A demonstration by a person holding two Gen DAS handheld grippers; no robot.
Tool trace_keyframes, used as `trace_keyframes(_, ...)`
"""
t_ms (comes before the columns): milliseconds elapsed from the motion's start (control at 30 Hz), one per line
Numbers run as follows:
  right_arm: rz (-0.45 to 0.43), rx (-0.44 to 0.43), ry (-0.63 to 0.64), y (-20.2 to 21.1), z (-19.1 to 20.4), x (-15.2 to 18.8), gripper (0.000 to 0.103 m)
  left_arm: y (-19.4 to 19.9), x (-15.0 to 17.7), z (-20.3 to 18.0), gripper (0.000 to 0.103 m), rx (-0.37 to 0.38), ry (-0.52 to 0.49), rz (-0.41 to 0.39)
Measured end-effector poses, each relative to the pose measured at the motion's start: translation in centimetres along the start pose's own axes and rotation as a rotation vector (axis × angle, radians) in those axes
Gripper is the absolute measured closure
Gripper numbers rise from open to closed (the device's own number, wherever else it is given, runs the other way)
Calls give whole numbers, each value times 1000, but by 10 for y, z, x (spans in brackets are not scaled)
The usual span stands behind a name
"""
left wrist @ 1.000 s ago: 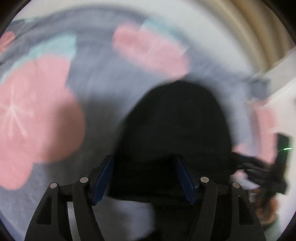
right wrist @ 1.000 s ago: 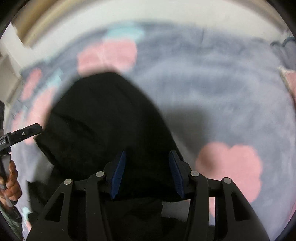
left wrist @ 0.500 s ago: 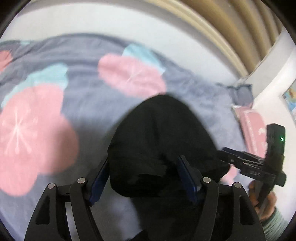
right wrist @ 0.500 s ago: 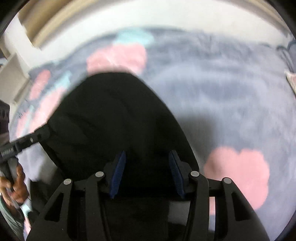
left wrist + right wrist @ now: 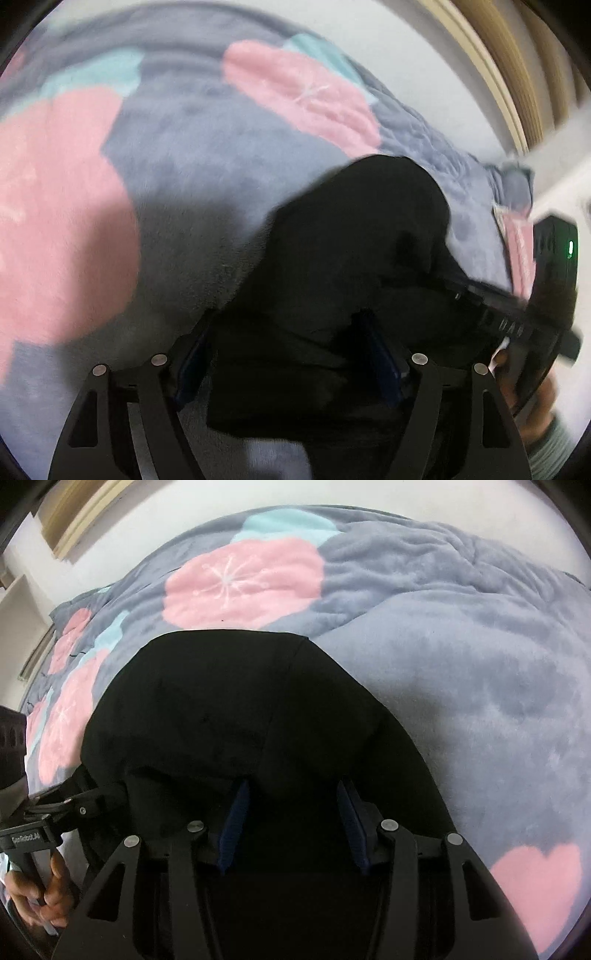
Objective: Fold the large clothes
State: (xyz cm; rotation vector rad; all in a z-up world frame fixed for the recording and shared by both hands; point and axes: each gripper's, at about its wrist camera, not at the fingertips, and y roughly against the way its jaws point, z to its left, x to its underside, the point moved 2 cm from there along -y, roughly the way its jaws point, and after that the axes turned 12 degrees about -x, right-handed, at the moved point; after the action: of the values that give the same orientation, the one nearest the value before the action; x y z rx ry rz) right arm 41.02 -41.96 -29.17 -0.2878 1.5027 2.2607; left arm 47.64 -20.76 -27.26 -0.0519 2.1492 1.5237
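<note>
A large black garment (image 5: 347, 258) (image 5: 236, 716) lies bunched on a grey blanket with pink flowers (image 5: 207, 147) (image 5: 461, 657). My left gripper (image 5: 288, 354) has its blue-padded fingers (image 5: 384, 365) apart with black cloth between and over them. My right gripper (image 5: 291, 819) also has its fingers (image 5: 232, 823) apart, with the garment draped over and between them. Neither pair of pads is seen pressed on the cloth. The right gripper's body shows in the left wrist view (image 5: 517, 317). The left gripper's body shows in the right wrist view (image 5: 48, 827).
The blanket covers a bed. A white wall (image 5: 192, 513) and wooden slats (image 5: 517, 74) stand beyond the bed. A pink item (image 5: 517, 251) lies at the bed's right edge. A hand (image 5: 40, 890) holds the left gripper's handle.
Both grippers have moved over the bed with the black garment. The garment now spreads wider and flatter in the right wrist view. The right gripper has come closer to the left one.
</note>
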Motion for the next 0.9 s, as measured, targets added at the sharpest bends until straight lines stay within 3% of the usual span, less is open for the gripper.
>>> trace_keyframes(67, 3, -45, 2, 23, 1, -4, 50, 25, 0, -12, 26, 60, -79, -32)
trace_keyframes(133, -8, -82, 9, 50, 4, -5, 41, 55, -5, -15, 26, 138, -131, -80)
trace_keyframes(233, -49, -144, 16, 81, 0, -11, 27, 89, -24, -6, 26, 281, -105, -81)
trace_keyframes(267, -53, -156, 16, 87, -3, -13, 24, 94, -31, -2, 26, 293, -86, -80)
trace_keyframes(333, -53, -147, 16, 94, -11, -24, 24, 99, -48, 7, 25, 260, -66, -100)
trace_keyframes(400, -40, -117, 17, 91, -17, -33, 24, 96, -56, 13, 25, 241, -69, -70)
trace_keyframes(533, -16, -176, -11, 96, -38, -34, 24, 84, -60, 20, 25, 232, -36, -71)
trace_keyframes(700, 89, -191, -66, 59, -57, -44, 24, 25, -80, 7, 25, 166, -57, 29)
trace_keyframes(833, 170, -210, -99, 23, -66, -44, 24, -27, -86, -1, 25, 206, -39, 141)
trace_keyframes(867, 183, -221, -97, 17, -66, -43, 26, -32, -85, -6, 26, 207, -51, 153)
trace_keyframes(900, 182, -230, -75, 14, -64, -42, 43, -33, -82, -11, 46, 196, -76, 140)
